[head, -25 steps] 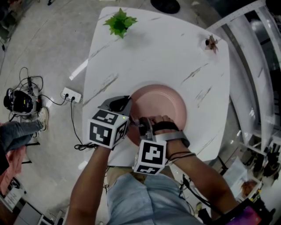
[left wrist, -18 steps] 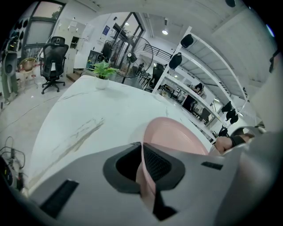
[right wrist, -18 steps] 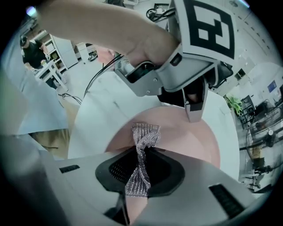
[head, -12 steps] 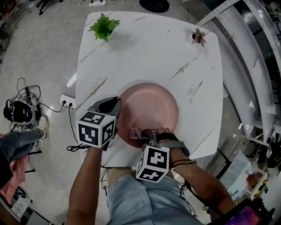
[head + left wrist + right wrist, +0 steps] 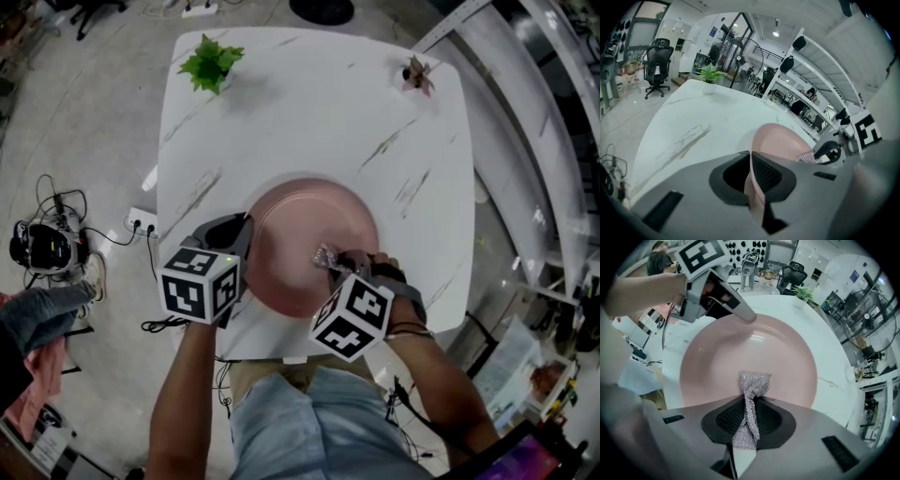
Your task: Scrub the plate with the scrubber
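The plate (image 5: 314, 225) lies at the table (image 5: 309, 103) near edge. Left gripper (image 5: 751, 164) jaws clamp its rim. Right gripper (image 5: 749, 408) jaws clamp the scrubber (image 5: 753, 383). Press the scrubber flat and stroke across while holding the rim steady.

From your head, the body of your left gripper (image 5: 242, 234) covers the stretch of the plate (image 5: 305, 220) rim that its jaws clamp. Your right gripper (image 5: 333, 261) hides all but a tuft of the scrubber (image 5: 324, 253). Your arms (image 5: 187, 394) cover the table's (image 5: 309, 103) near edge. The small thing (image 5: 414, 73) at its far right corner is too small to tell.
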Demonstrator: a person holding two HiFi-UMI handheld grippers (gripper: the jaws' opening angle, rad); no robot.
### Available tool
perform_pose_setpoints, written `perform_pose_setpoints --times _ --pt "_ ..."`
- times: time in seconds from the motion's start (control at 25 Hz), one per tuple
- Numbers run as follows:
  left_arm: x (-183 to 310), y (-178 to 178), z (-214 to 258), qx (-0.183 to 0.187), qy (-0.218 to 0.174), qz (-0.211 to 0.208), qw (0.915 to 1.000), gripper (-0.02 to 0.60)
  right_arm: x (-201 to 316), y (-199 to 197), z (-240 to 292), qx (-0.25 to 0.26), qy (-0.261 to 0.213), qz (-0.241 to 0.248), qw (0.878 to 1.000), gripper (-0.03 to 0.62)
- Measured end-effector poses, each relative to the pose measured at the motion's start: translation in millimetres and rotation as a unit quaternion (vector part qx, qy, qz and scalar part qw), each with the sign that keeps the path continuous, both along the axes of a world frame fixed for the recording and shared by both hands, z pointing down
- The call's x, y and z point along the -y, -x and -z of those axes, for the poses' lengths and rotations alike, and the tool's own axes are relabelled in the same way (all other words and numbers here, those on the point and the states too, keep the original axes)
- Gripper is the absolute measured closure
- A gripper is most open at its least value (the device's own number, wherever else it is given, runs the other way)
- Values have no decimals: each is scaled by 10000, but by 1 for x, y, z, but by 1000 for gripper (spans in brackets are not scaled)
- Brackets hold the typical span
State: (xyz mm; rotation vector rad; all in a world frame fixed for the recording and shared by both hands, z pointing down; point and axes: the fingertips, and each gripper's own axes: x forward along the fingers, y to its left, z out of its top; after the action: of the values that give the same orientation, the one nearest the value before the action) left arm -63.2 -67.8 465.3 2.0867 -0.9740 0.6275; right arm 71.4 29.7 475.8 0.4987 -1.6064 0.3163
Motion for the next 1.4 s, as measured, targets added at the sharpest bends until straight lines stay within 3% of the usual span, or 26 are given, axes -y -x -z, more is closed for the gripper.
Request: perform_pose_setpoints --times 0.24,0.52,0.88,1.4 --pt "2 -2 0 29 -17 -22 10000 568 37 -17 -1 -195 -243 -336 9989 517" --pt "-4 1 3 -31 -12 -37 10000 568 71 -7 1 -330 -596 -109 9976 516" --pt "-5 3 2 -78 57 -18 10000 568 87 42 1 -371 -860 684 9933 517" --pt "1 0 1 -42 41 6 10000 568 32 91 0 94 -732 1548 9852 517"
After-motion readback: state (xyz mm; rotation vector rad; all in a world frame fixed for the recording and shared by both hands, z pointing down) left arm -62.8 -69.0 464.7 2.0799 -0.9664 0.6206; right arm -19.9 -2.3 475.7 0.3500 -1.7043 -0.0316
